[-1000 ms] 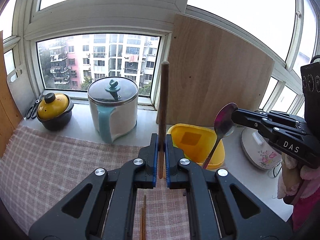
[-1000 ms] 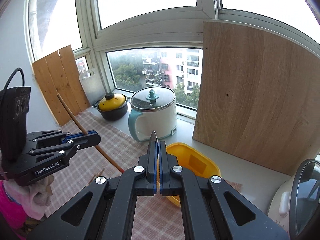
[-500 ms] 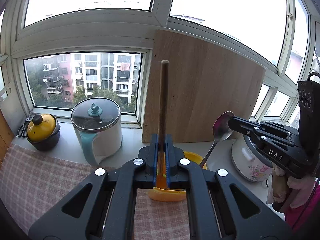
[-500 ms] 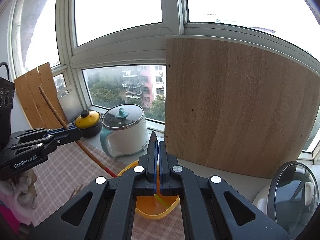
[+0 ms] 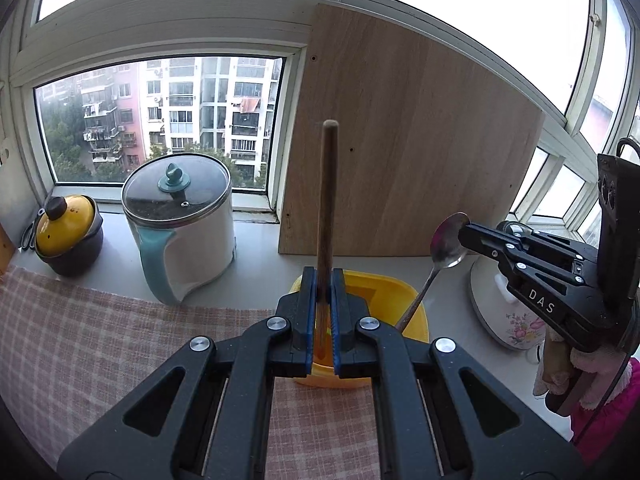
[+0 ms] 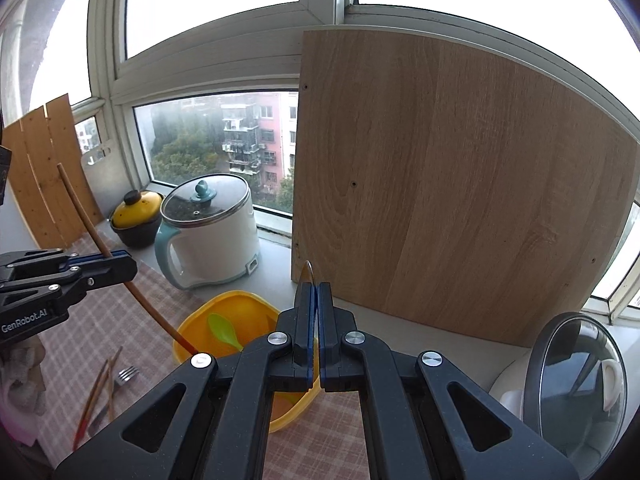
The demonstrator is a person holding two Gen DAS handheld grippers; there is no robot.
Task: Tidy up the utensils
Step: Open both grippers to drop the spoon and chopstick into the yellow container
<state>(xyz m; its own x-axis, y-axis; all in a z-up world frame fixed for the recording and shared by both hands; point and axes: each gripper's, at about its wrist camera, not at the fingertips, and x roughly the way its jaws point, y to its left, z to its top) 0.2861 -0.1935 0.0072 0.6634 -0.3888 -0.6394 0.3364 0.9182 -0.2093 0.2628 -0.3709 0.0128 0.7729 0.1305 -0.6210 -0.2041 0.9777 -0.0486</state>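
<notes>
My left gripper (image 5: 322,280) is shut on a long brown chopstick (image 5: 326,200) that stands upright above the yellow tub (image 5: 394,288). In the right wrist view the same left gripper (image 6: 120,260) holds the chopstick (image 6: 86,216) slanting down to the yellow tub's (image 6: 188,332) near-left rim. My right gripper (image 6: 314,292) is shut on a metal spoon (image 6: 307,270), seen edge-on. From the left wrist view the right gripper (image 5: 466,230) pinches the spoon (image 5: 448,240) at its bowl, the handle pointing down into the tub. A green plastic spoon (image 6: 222,330) lies in the tub.
A white electric pot (image 5: 184,232) and a small yellow-lidded pot (image 5: 66,232) stand by the window. A large wooden board (image 5: 400,152) leans behind the tub. A rice cooker (image 5: 500,312) is at right. Loose chopsticks (image 6: 96,396) and a fork (image 6: 126,374) lie on the checked cloth (image 5: 80,340).
Both grippers have moved forward and slightly right toward the yellow tub, which now sits closer under them. The chopstick and the metal spoon stay gripped.
</notes>
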